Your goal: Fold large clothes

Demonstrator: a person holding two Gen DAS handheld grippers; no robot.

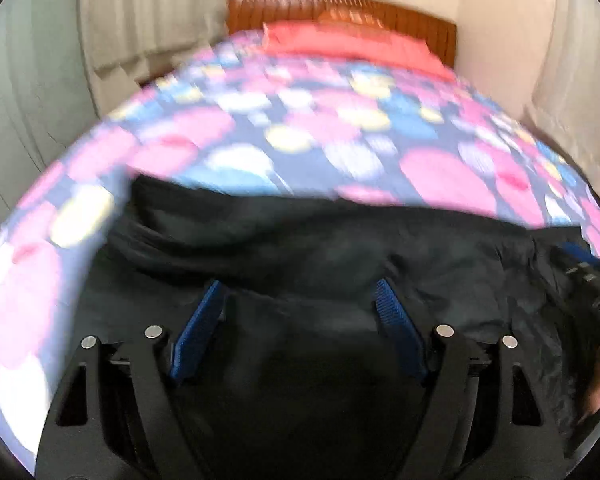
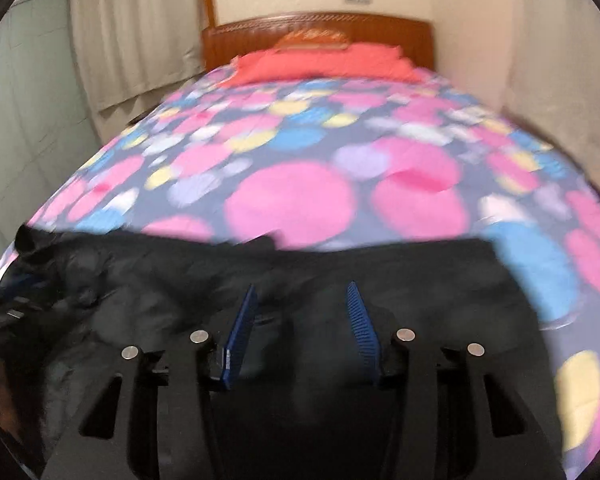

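Black garment (image 1: 300, 236) spread on the near end of the bed (image 1: 300, 128), on its circle-patterned cover; long axis runs 9 to 3 o'clock across the bed, far edge toward the headboard (image 2: 316, 36) at 12. Which end is which: cannot tell, frames blurred. Left gripper (image 1: 300, 292) over the cloth, fingers (image 1: 202, 328) spread wide, nothing between. Right gripper (image 2: 302, 296) likewise over the cloth, fingers (image 2: 240, 332) parted more narrowly, pinching nothing visible. Red pillow (image 2: 320, 64) at 12.

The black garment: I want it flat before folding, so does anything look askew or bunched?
Yes. The black garment lies rumpled on the spotted bedspread; its end nearest the left gripper is bunched into creases, and its far edge runs unevenly.
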